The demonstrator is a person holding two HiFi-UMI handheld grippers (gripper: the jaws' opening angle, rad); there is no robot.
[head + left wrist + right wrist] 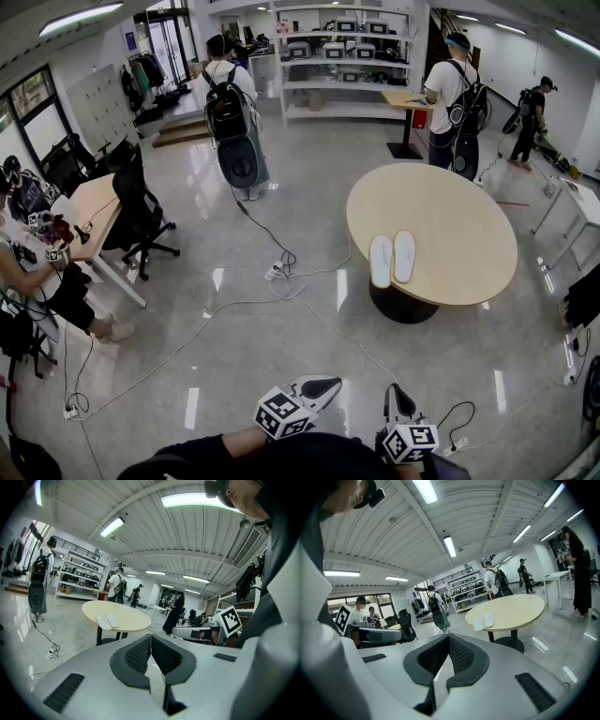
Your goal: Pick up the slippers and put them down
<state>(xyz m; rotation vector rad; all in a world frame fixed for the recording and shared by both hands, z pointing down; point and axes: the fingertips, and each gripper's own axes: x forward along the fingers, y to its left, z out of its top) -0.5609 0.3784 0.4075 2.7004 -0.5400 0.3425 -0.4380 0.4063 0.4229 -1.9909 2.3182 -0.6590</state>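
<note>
Head view: two white slippers (381, 261) lie side by side near the front edge of the round surface (450, 211), well apart from the left gripper (326, 383) and right gripper (395, 391).

Left gripper view: its jaws are pressed together, holding nothing.

Right gripper view: likewise closed and empty.

My head camera looks steeply down from well back of the round surface (450, 216). The cameras on the left tool (151, 638) and right tool (447, 638) sit low, facing that surface from afar. All three views share it.
</note>
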